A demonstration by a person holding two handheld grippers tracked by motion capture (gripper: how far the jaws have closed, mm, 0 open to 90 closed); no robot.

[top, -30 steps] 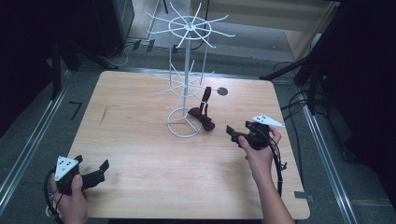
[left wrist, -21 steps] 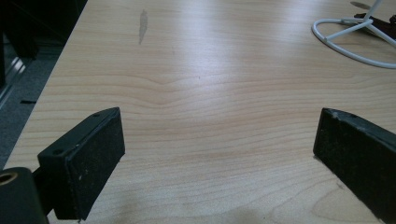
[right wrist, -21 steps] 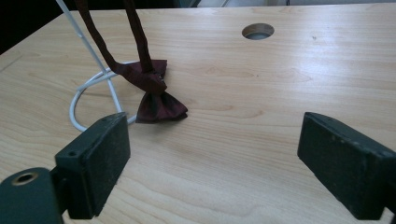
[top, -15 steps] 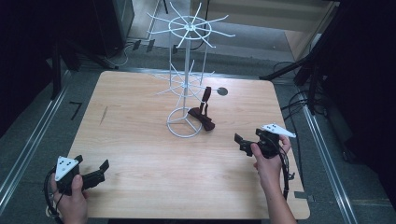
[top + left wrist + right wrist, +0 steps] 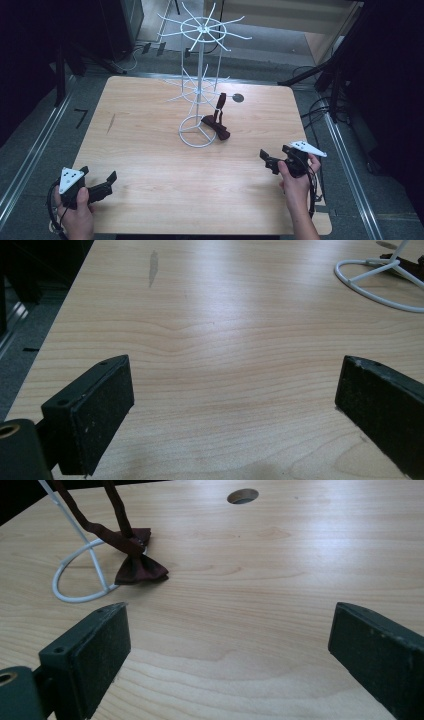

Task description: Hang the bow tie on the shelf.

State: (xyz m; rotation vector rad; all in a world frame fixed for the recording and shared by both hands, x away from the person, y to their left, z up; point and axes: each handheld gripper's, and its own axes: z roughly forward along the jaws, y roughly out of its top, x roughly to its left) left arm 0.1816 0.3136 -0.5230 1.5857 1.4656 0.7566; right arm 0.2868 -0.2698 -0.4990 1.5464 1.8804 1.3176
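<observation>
I see the dark red bow tie [image 5: 216,126] lying by the foot of the white wire rack [image 5: 198,95]. My right gripper [image 5: 270,161] and left gripper [image 5: 102,186] sit wide open and empty, well away from the rack. I think the next step is reaching for the tie.

- Table [image 5: 150,150]: pale wood grain, with a dark streak near its left edge.
- Wire stand [image 5: 200,90]: white.
- Bow tie [image 5: 140,567]: dark maroon.
- Gripper pads [image 5: 100,405]: black.

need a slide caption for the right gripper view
Open right gripper faces a dark red bow tie lying by the white wire stand's base ring.
</observation>
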